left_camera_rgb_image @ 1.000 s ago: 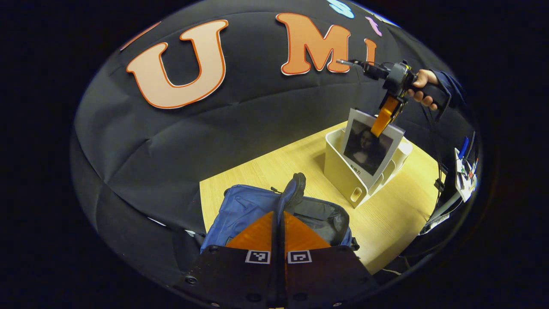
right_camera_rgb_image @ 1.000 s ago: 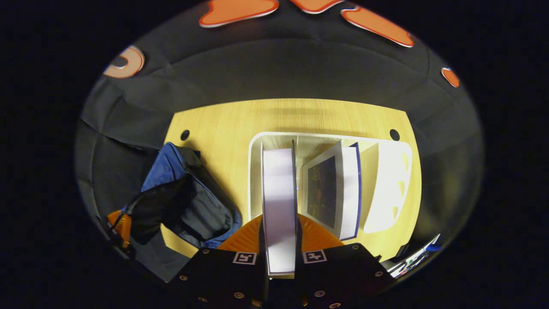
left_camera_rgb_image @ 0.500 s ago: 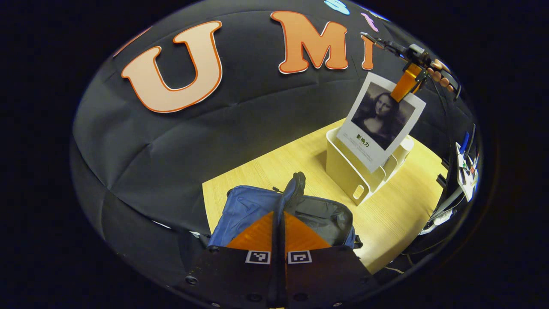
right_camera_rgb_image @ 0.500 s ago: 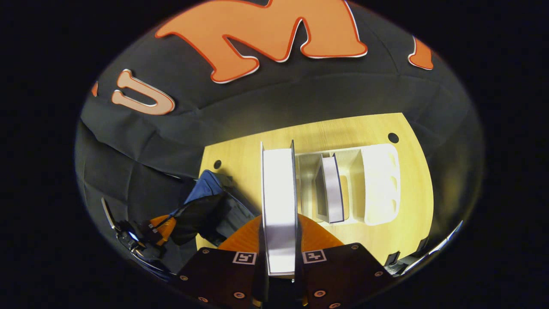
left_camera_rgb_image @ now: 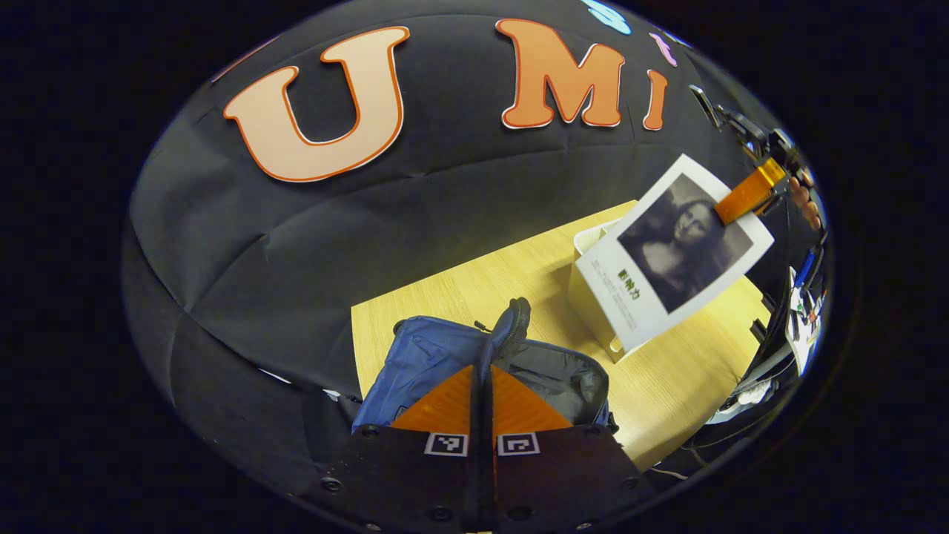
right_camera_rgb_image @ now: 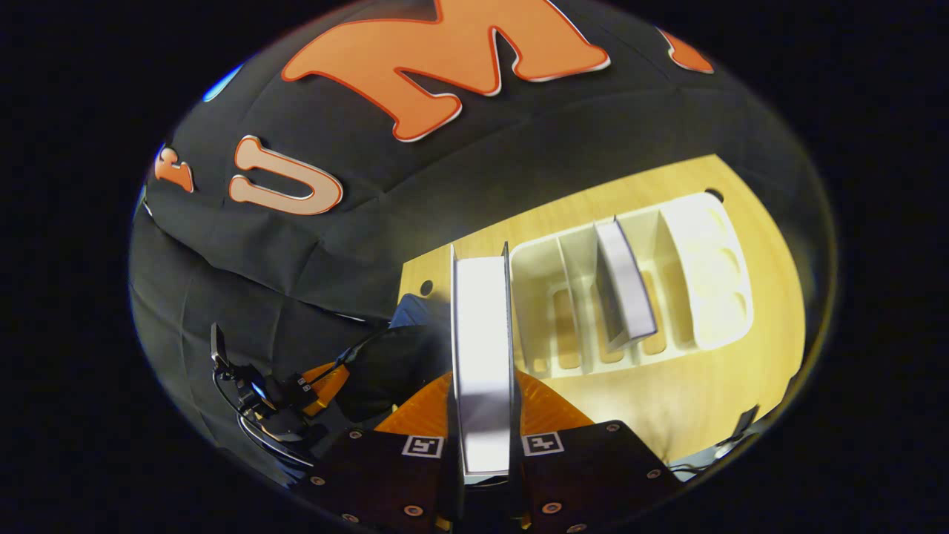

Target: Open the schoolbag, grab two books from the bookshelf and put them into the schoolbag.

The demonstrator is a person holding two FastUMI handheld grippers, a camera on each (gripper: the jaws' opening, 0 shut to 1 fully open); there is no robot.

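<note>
Left gripper view: left gripper (left_camera_rgb_image: 480, 386) pinched closed on the bag (left_camera_rgb_image: 445, 356) flap, near end of the table (left_camera_rgb_image: 460, 297). One book (left_camera_rgb_image: 671, 252) hangs at far right from the right gripper (left_camera_rgb_image: 741, 204), hiding most of the rack (left_camera_rgb_image: 589, 256).

Right gripper view: right gripper (right_camera_rgb_image: 482, 415) clamps that book (right_camera_rgb_image: 482, 348); one more book (right_camera_rgb_image: 623, 285) stands in the rack (right_camera_rgb_image: 697, 267).

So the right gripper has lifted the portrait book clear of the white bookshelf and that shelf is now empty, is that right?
Not empty. The right gripper holds the portrait book clear of the white bookshelf, but the right gripper view shows a second book standing in a middle slot.
</note>
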